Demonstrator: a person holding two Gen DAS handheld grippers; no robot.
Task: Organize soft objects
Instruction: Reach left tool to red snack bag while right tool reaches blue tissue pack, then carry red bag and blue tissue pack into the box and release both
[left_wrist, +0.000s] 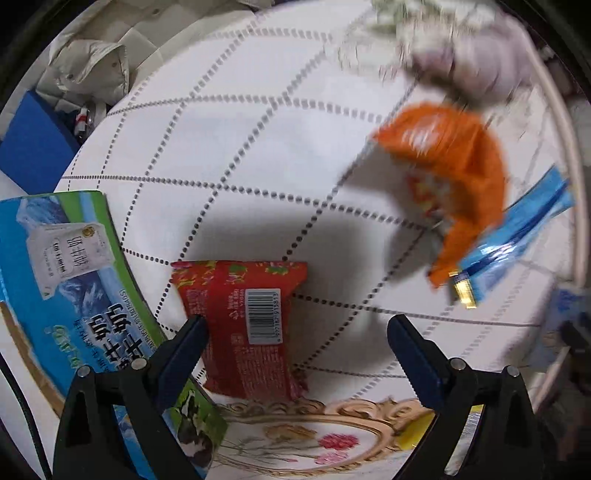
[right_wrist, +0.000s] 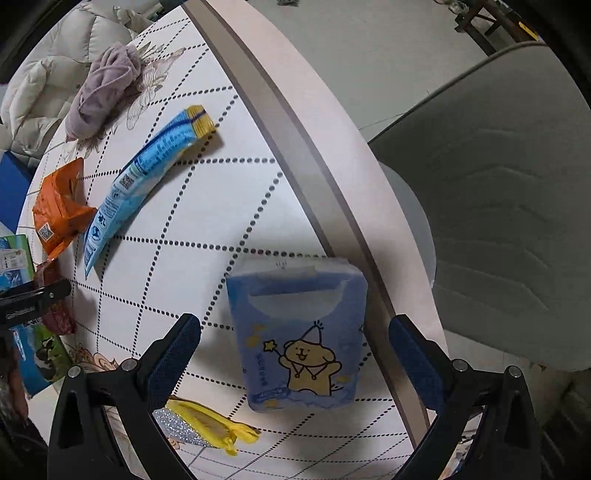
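Note:
My left gripper (left_wrist: 293, 332) is open over the white dotted table (left_wrist: 258, 147), with a red snack packet (left_wrist: 245, 325) between its fingers, close to the left finger. An orange packet (left_wrist: 454, 173), a blue packet (left_wrist: 517, 240) and a lilac cloth (left_wrist: 476, 70) lie further right, blurred. My right gripper (right_wrist: 295, 336) is open around a blue tissue pack with a cartoon bear (right_wrist: 299, 336) near the table's edge (right_wrist: 295, 122). In the right wrist view the blue packet (right_wrist: 144, 173), orange packet (right_wrist: 61, 206) and lilac cloth (right_wrist: 103, 88) lie at the left.
A blue-green milk carton box (left_wrist: 66, 280) lies at the left beside the red packet. A yellow and silver packet (right_wrist: 207, 428) lies near my right gripper's left finger. A grey chair (right_wrist: 498, 203) stands past the table's edge. A white padded jacket (left_wrist: 92, 66) lies behind the table.

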